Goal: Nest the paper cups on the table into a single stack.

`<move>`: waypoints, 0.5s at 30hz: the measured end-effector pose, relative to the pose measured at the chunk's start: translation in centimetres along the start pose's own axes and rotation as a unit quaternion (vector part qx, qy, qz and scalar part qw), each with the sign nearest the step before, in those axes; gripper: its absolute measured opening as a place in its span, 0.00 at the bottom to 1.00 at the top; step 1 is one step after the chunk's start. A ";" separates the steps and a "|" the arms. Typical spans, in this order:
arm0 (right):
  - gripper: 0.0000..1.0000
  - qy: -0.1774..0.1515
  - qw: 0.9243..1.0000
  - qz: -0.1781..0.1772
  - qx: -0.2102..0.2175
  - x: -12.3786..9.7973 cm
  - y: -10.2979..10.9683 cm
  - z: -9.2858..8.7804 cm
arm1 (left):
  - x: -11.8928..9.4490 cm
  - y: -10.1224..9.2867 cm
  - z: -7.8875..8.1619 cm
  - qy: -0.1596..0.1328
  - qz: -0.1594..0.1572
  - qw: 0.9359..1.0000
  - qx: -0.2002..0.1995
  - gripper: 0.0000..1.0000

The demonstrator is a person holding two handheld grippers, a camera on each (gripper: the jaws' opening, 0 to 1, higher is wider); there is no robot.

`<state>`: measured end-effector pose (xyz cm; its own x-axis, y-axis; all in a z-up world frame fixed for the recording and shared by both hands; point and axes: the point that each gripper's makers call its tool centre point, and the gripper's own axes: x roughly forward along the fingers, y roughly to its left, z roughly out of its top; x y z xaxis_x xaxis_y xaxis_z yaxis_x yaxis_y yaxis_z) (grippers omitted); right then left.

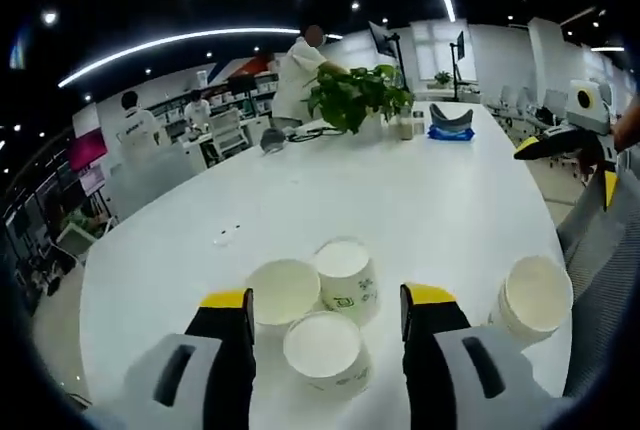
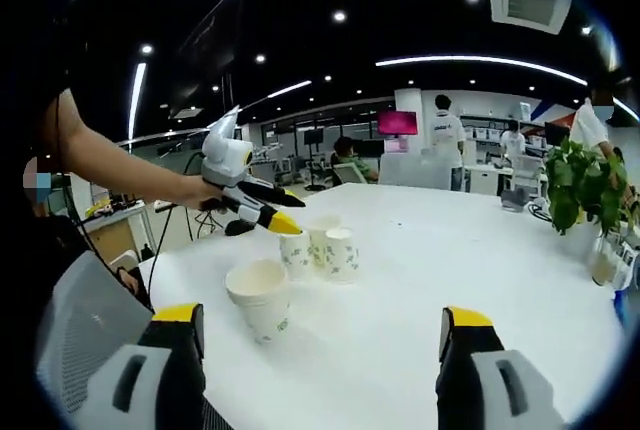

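Three white paper cups stand close together on the white table [image 1: 420, 200]: one [image 1: 325, 350] nearest me, one [image 1: 283, 290] behind it to the left, one [image 1: 345, 272] behind to the right. My left gripper [image 1: 328, 298] is open, its jaws either side of the nearest cup and clear of it. A fourth cup [image 1: 535, 295] stands apart at the right, near the table edge. In the right gripper view this lone cup [image 2: 260, 295] is closest, the trio [image 2: 320, 248] behind it, and the left gripper [image 2: 285, 222] hovers at them in a person's hand. My right gripper [image 2: 322, 315] is open and holds nothing.
A potted plant [image 1: 355, 95] with small bottles and a blue object [image 1: 450, 130] stand at the table's far end. A grey chair back [image 1: 610, 240] is beside the table near the lone cup. People and desks are in the background.
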<state>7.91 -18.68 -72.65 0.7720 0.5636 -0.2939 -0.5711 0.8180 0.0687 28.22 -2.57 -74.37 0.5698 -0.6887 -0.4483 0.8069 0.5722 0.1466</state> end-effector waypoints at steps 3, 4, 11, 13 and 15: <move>0.98 0.003 1.000 -0.003 -0.005 0.0 0.0 -0.1 | 0.7 0.1 -0.2 0.012 -0.002 1.000 0.004 0.53; 0.98 0.003 1.000 -0.002 -0.004 0.0 0.0 -0.1 | 0.9 0.1 -0.2 0.014 -0.003 1.000 0.004 0.52; 0.96 0.007 1.000 -0.001 -0.004 0.1 0.0 -0.3 | 2.5 0.1 -0.8 0.044 -0.011 0.999 0.001 0.41; 0.96 0.007 1.000 -0.003 -0.003 0.1 -0.1 -0.3 | 2.7 0.1 -0.8 0.047 -0.008 0.999 0.005 0.35; 0.95 0.007 1.000 -0.004 -0.001 0.1 -0.1 -0.2 | 3.1 0.1 -0.8 0.054 -0.012 0.998 0.001 0.32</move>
<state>8.00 -18.68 -72.90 0.7730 0.5550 -0.3072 -0.5653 0.8225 0.0636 29.95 -4.26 -76.48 0.5311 -0.6498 -0.5438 0.8200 0.5559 0.1366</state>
